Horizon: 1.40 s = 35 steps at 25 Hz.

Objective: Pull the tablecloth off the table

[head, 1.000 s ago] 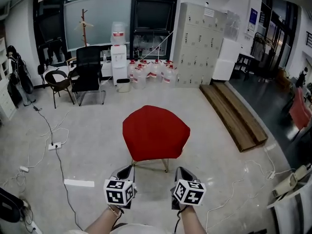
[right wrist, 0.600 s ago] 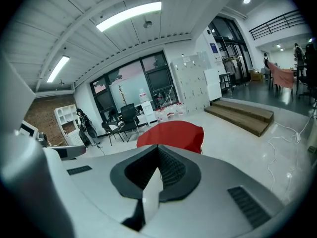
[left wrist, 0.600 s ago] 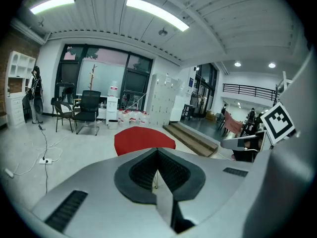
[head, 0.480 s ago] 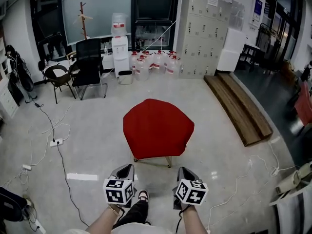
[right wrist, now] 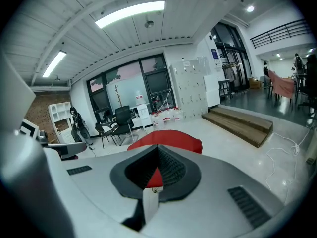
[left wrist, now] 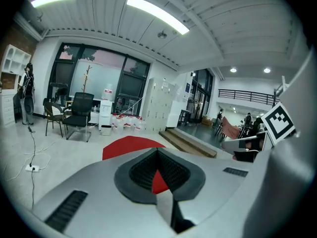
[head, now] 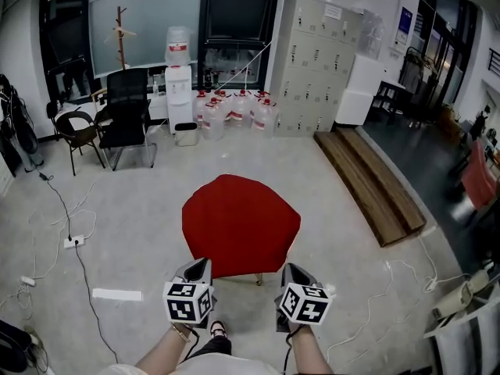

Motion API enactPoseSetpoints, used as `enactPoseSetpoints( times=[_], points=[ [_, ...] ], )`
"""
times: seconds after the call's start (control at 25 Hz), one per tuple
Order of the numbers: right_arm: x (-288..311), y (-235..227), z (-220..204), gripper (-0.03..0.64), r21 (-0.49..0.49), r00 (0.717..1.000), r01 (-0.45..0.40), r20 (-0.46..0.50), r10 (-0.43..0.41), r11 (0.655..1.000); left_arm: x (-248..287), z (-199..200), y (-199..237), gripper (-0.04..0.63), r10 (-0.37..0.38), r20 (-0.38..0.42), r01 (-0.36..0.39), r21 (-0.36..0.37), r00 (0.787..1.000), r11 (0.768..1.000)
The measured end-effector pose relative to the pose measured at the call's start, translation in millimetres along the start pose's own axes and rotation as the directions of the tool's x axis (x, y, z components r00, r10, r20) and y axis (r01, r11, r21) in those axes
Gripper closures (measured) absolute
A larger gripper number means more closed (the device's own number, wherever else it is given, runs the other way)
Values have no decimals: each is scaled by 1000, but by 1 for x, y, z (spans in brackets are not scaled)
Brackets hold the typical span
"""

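A red tablecloth (head: 241, 223) covers a small table in the middle of the floor; one metal leg shows under its near edge. My left gripper (head: 198, 267) and right gripper (head: 291, 272) are held side by side just short of the cloth's near edge, both shut and holding nothing. In the left gripper view the shut gripper (left wrist: 158, 151) points at the red cloth (left wrist: 130, 146) ahead. The right gripper (right wrist: 158, 148) likewise faces the cloth (right wrist: 174, 139), apart from it.
Black chairs (head: 125, 108), a water dispenser (head: 177, 88) and water jugs (head: 234, 112) stand at the back, next to grey lockers (head: 312, 61). A wooden platform (head: 373, 184) lies to the right. Cables (head: 70, 237) and a white strip (head: 117, 294) lie on the floor at left.
Both grippers have come forward toward the table, still shut; the cloth's near edge is now close in front of their tips. A foot shows below between the arms.
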State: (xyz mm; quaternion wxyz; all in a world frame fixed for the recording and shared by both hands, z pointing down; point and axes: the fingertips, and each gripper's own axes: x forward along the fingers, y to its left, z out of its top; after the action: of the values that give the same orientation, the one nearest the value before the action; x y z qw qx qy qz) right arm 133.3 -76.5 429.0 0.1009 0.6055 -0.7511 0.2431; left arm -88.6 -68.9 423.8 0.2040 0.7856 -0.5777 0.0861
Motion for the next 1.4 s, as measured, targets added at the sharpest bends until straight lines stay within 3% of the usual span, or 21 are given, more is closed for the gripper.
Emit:
enactPoseSetpoints(
  times=[0.48,0.88,1.4],
  points=[
    [91,-2,36,592,40,1000,21,-6,-21,999,81,38,47,580,-9,-30,10,25,999,1000],
    [164,9,75,592,6,1000,23,-17,-23,1000,142,74,94,580,1,-16,-1,-3,1000,1000],
    [213,16,79,592,-68,995,-28,-93,21,997,177,70,115,580,40,-38,-42,-69,998,997]
  ],
)
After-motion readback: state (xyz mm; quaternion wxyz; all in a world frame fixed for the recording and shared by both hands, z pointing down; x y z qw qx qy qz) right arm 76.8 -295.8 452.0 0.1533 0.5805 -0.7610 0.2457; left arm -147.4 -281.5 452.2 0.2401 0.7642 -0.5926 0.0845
